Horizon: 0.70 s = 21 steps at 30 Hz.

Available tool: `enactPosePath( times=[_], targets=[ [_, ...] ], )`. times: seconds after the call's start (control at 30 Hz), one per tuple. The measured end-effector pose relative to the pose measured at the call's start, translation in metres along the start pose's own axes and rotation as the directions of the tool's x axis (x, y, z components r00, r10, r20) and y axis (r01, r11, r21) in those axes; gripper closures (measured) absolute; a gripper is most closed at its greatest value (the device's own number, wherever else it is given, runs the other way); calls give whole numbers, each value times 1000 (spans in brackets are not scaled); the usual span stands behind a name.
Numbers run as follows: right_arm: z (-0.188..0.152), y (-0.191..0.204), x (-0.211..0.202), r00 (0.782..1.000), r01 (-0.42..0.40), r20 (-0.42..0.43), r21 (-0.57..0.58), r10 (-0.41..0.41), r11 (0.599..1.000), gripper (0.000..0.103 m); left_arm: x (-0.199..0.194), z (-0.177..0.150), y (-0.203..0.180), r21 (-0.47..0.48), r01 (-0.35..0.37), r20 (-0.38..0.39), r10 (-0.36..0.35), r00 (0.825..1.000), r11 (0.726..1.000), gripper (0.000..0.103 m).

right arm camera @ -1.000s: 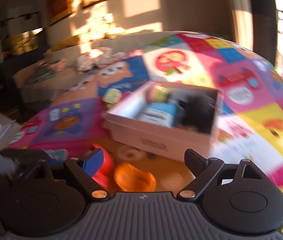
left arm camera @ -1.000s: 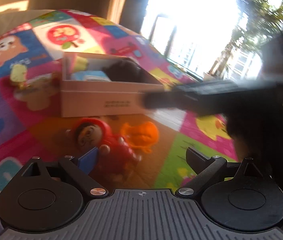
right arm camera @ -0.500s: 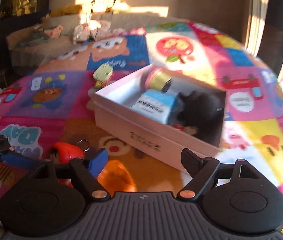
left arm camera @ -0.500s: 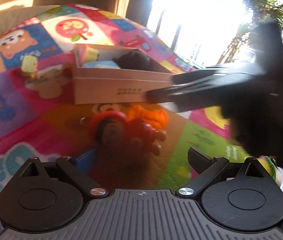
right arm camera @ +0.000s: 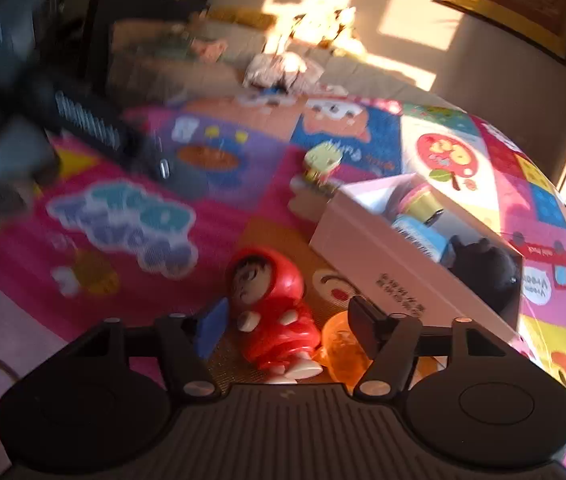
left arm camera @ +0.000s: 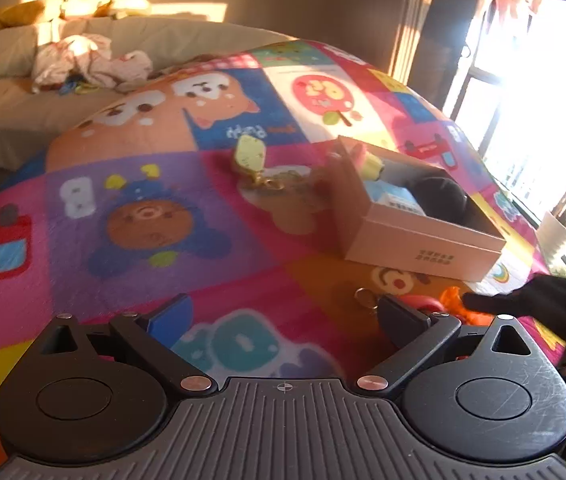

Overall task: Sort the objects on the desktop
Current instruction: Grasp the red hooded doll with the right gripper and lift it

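The little doll in the red hood (right arm camera: 271, 312) lies on its back on the bright play mat (right arm camera: 123, 224), right in front of the white box (right arm camera: 399, 276). It sits between the two fingers of the right tool (right arm camera: 287, 322). That tool's jaws have just been closing in on the doll, but there is a gap on both sides, so the pads are not pressing on it yet. An orange toy (right arm camera: 341, 340) lies just beside the doll, next to the tool's dark finger. Inside the box are a blue and white carton (right arm camera: 423, 236), a black round thing (right arm camera: 487, 268) and a small pink and yellow tub (right arm camera: 421, 200). A pale green charm (right arm camera: 321, 160) lies on the mat near the far corner of the box. The left tool (left arm camera: 283, 314) hangs over the mat off to the side, with its jaws wide apart and nothing between them. Far back there is a grey sofa (left arm camera: 11, 96) with some clothes (left arm camera: 91, 64) on it.
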State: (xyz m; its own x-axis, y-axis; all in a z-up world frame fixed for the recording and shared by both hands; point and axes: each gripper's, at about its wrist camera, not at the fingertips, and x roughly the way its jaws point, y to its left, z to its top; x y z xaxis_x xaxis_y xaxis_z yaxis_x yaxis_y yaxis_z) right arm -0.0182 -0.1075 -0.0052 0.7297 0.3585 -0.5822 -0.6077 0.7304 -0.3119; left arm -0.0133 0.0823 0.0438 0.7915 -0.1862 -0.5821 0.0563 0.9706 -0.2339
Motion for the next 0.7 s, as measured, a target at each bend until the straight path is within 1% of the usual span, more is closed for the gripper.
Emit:
enactPosePath(
  times=[0.03, 0.07, 0.13, 0.17, 0.2, 0.23, 0.27, 0.33, 0.37, 0.4, 0.43, 0.5, 0.53, 0.57, 0.6, 0.67, 0.7],
  targets=[
    [0, 2, 6, 1000, 2, -19, -12, -2, 1000, 52, 0, -1, 2, -4, -2, -2, 2, 1000, 1000, 1],
    [-1, 2, 10, 999, -8, -39, -10, 8, 1000, 56, 1, -3, 4, -8, -4, -6, 4, 1000, 1000, 1],
    [1, -1, 12, 998, -12, -59, 32, 14, 999, 57, 0, -8, 10, -24, -10, -17, 10, 1000, 1000, 1],
    [3, -5, 11, 997, -24, -71, 74, 29, 997, 57, 1, -9, 13, -32, -14, -21, 13, 1000, 999, 1],
    [5, -11, 10, 994, -49, -89, 151, 63, 987, 57, 2, -10, 16, -41, -17, -26, 16, 1000, 999, 1],
    [8, -21, 10, 987, -90, -105, 258, 120, 962, 58, 3, -10, 18, -51, -21, -29, 20, 999, 998, 1],
    [9, -31, 10, 976, -135, -112, 361, 186, 923, 59, 3, -10, 20, -58, -23, -29, 21, 999, 998, 1],
    [8, -49, 13, 941, -223, -91, 553, 325, 803, 59, 2, -10, 21, -66, -17, -27, 15, 1000, 998, 1],
    [6, -55, 15, 924, -252, -72, 622, 375, 741, 59, 2, -10, 20, -64, -14, -25, 12, 1000, 998, 1],
    [3, -59, 18, 904, -278, -50, 685, 424, 673, 59, 2, -10, 19, -61, -11, -24, 10, 1000, 998, 1],
    [-2, -63, 23, 880, -302, -22, 745, 474, 595, 59, 2, -10, 19, -59, -10, -24, 8, 1000, 998, 1],
    [-13, -64, 34, 835, -332, 28, 822, 549, 463, 59, 2, -10, 18, -59, -8, -27, 7, 1000, 998, 1],
    [-17, -62, 37, 823, -337, 44, 841, 567, 424, 59, 2, -11, 17, -58, -9, -30, 7, 1000, 998, 1],
    [-20, -60, 38, 824, -336, 48, 844, 564, 419, 57, 2, -11, 17, -56, -10, -33, 8, 999, 998, 1],
    [-22, -57, 35, 837, -333, 46, 833, 545, 441, 54, 2, -12, 16, -53, -9, -36, 7, 999, 999, 1],
    [-21, -51, 24, 876, -326, 44, 787, 480, 523, 47, 2, -14, 15, -47, -7, -42, 5, 999, 999, 1],
    [-19, -50, 15, 898, -314, 39, 754, 438, 577, 46, 2, -15, 14, -45, -4, -46, 2, 999, 999, 1]
  ],
)
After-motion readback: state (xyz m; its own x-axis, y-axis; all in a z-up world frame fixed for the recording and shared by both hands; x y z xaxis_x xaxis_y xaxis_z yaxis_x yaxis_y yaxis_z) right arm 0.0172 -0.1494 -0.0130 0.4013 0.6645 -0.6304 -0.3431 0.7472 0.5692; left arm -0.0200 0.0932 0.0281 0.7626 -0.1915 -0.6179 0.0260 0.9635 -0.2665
